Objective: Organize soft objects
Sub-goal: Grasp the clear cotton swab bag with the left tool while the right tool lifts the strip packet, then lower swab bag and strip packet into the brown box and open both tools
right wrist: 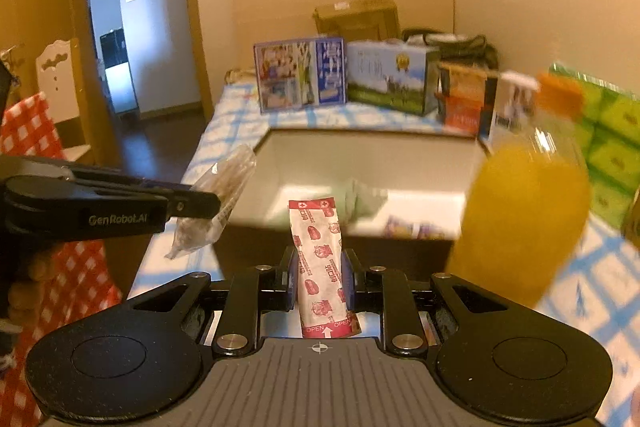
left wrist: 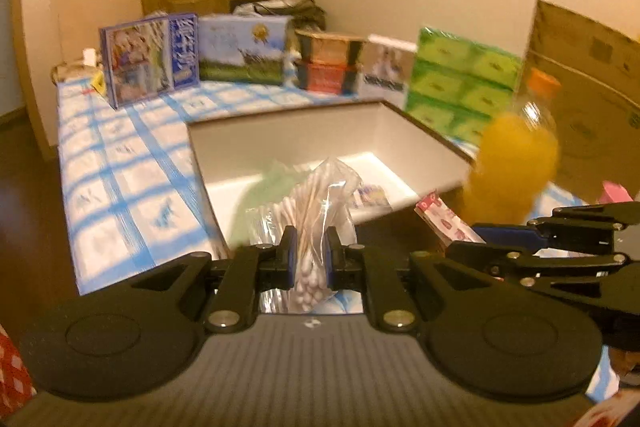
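The worktop (left wrist: 120, 163), under a blue-checked cloth, carries a row of cartons along its far edge and a big open box (left wrist: 288, 147) in the middle, white inside, with a pale green soft item and a small packet already lying on its floor. An orange juice bottle (left wrist: 516, 163) stands just beside the box's right wall, blurred in both views. The step in hand looks like the carry: both loads are up off the surface on the near side of the box and not yet over it. The left gripper (left wrist: 311, 259) is clamped narrow on a clear bag of cotton swabs (left wrist: 316, 219); the right gripper (right wrist: 320, 279) pinches a red-and-white pack (right wrist: 322, 267) held upright. Next, each gripper needs to travel forward past the near wall, clear of the bottle, then spread its jaws over the bare floor.
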The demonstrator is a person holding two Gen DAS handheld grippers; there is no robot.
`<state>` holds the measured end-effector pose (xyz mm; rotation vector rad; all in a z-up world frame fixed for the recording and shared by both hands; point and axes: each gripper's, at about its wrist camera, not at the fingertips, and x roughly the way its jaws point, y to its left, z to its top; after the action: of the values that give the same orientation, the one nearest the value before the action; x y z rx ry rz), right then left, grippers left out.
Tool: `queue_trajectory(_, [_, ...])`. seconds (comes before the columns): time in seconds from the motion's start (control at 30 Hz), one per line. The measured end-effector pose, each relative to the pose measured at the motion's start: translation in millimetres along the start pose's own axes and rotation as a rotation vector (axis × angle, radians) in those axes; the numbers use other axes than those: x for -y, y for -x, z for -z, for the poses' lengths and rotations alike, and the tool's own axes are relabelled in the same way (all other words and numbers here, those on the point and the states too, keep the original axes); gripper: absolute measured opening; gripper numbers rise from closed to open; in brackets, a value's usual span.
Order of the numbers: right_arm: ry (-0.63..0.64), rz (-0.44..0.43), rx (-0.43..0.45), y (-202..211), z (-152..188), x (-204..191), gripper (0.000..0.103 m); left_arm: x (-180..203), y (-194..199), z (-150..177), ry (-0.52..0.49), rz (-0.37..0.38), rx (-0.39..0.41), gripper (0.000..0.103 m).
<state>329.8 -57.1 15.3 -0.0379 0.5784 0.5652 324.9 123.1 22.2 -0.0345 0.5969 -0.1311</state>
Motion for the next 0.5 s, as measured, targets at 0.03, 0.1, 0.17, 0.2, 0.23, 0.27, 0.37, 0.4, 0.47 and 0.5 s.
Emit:
queue_trajectory(0.03, [0.003,0.007,0.005,-6.0,-7.9,-1.2,0.023,-3.6,-3.5,-7.7,0.007,-0.009,0.003,0.012])
queue_trajectory(0.1, [0.016,0.026,0.022,-18.6,-24.2,-2.8,0.023,-10.6,-10.3,-21.3,0.014,-0.021,0.013,0.012])
queue_trajectory(0.17, [0.024,0.048,0.033,-32.1,-37.5,-3.2,0.023,-18.8,-19.7,-33.7,0.026,-0.022,0.020,0.012])
queue_trajectory(0.2, [0.021,0.055,0.033,-40.1,-44.0,-2.4,0.023,-22.7,-23.9,-39.1,0.037,-0.017,0.020,0.012])
queue_trajectory(0.23, [0.015,0.061,0.034,-47.8,-49.3,-0.8,0.023,-27.5,-30.0,-44.9,0.052,-0.014,0.017,0.012])
queue_trajectory(0.27, [0.004,0.073,0.032,-57.1,-55.2,1.3,0.023,-31.1,-35.1,-49.1,0.062,-0.011,0.015,0.012])
queue_trajectory(0.37, [-0.034,0.105,0.016,-82.8,-66.5,9.1,0.023,-41.7,-56.3,-60.0,0.084,-0.001,0.001,0.012])
queue_trajectory(0.4, [-0.045,0.112,0.011,-91.8,-70.6,12.1,0.023,-43.9,-64.2,-62.7,0.089,0.000,-0.007,0.012])
queue_trajectory(0.47, [-0.065,0.130,-0.009,-108.4,-73.6,17.2,0.023,-48.3,-80.2,-67.4,0.097,0.005,-0.019,0.012])
queue_trajectory(0.5, [-0.074,0.139,-0.018,-115.8,-75.2,20.5,0.023,-49.9,-87.4,-69.1,0.099,0.007,-0.026,0.012])
